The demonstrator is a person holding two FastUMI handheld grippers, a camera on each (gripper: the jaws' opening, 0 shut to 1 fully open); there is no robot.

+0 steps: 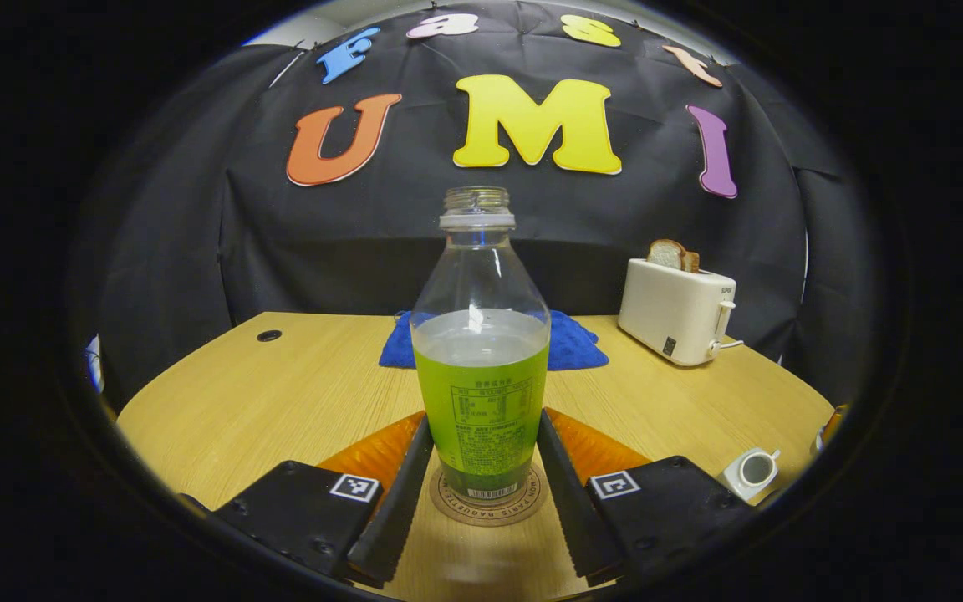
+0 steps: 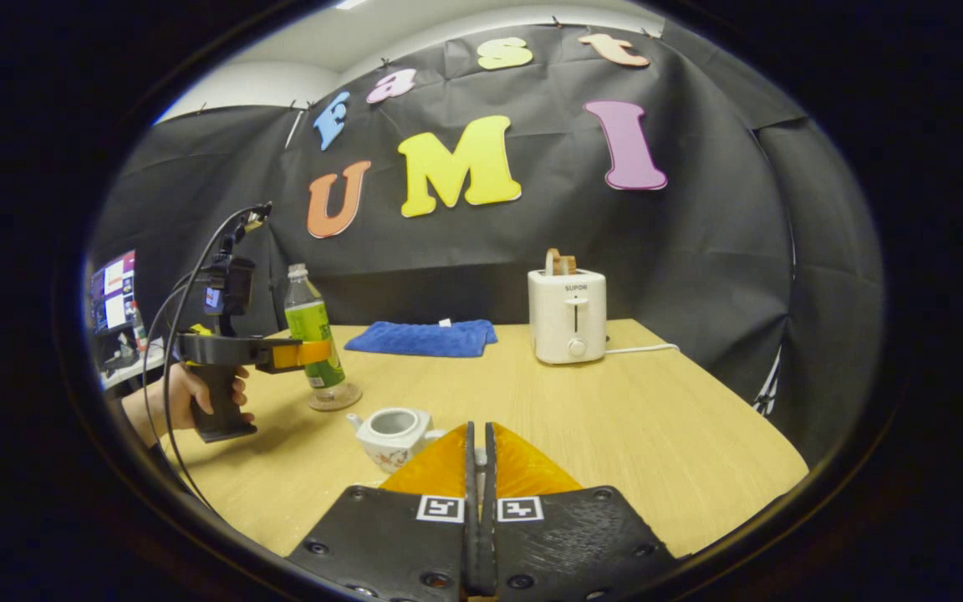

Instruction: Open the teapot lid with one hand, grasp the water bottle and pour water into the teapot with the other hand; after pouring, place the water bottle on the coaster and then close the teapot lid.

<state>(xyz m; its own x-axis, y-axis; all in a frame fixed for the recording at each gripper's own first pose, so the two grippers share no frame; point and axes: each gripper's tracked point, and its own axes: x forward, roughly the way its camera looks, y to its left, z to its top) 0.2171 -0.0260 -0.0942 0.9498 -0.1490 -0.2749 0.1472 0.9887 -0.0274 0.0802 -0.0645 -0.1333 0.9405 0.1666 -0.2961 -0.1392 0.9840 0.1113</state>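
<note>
The water bottle (image 1: 481,368), clear with a green label and partly full, has no cap. It stands upright on the round coaster (image 1: 490,514). My left gripper (image 1: 484,418) has a finger pressed against each side of the label. In the right gripper view, that left gripper (image 2: 306,353) holds the bottle (image 2: 310,330) on the coaster (image 2: 335,400). The white teapot (image 2: 389,435) sits lidless just beyond my right gripper (image 2: 479,428). That gripper is shut, with a small pale bit of the lid between its tips. The teapot (image 1: 753,472) lies to the right of the left gripper.
A white toaster (image 2: 567,316) with bread in it stands at the back of the wooden table (image 2: 657,418). A blue cloth (image 2: 423,339) lies to its left by the wall. A person's hand (image 2: 185,397) holds the left gripper's handle at the table's left edge.
</note>
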